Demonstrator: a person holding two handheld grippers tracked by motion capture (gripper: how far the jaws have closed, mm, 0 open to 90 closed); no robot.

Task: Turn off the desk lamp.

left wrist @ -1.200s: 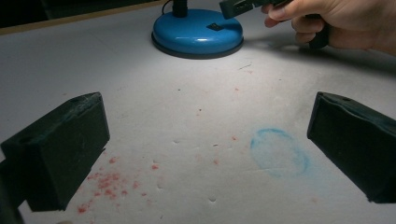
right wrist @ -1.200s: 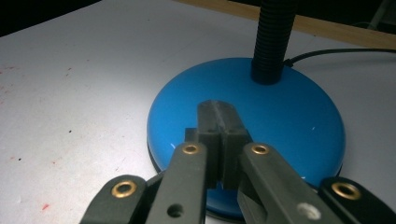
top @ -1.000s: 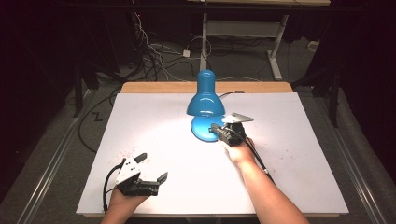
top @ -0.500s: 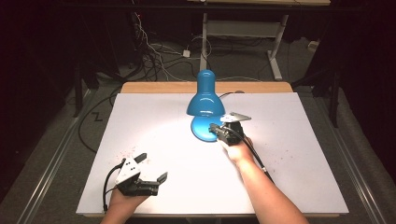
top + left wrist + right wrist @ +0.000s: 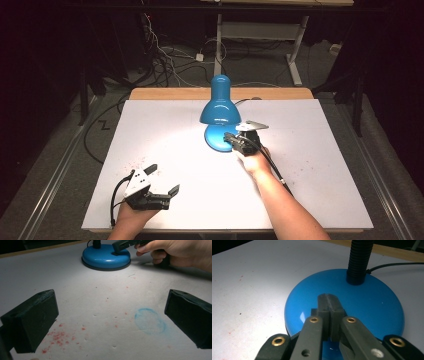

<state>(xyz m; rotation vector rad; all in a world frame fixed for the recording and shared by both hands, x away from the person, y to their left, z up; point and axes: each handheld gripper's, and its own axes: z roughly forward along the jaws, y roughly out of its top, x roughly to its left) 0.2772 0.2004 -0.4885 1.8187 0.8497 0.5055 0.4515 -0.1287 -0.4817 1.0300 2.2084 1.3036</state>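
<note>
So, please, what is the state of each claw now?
Left claw: open, holding nothing, near the table's front edge.
Right claw: closed, tips on the lamp base, holding nothing.

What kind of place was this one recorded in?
Probably a lab or workshop: a white-covered table under a lit blue desk lamp, loose cables across the grey floor, and another desk's frame behind.
</note>
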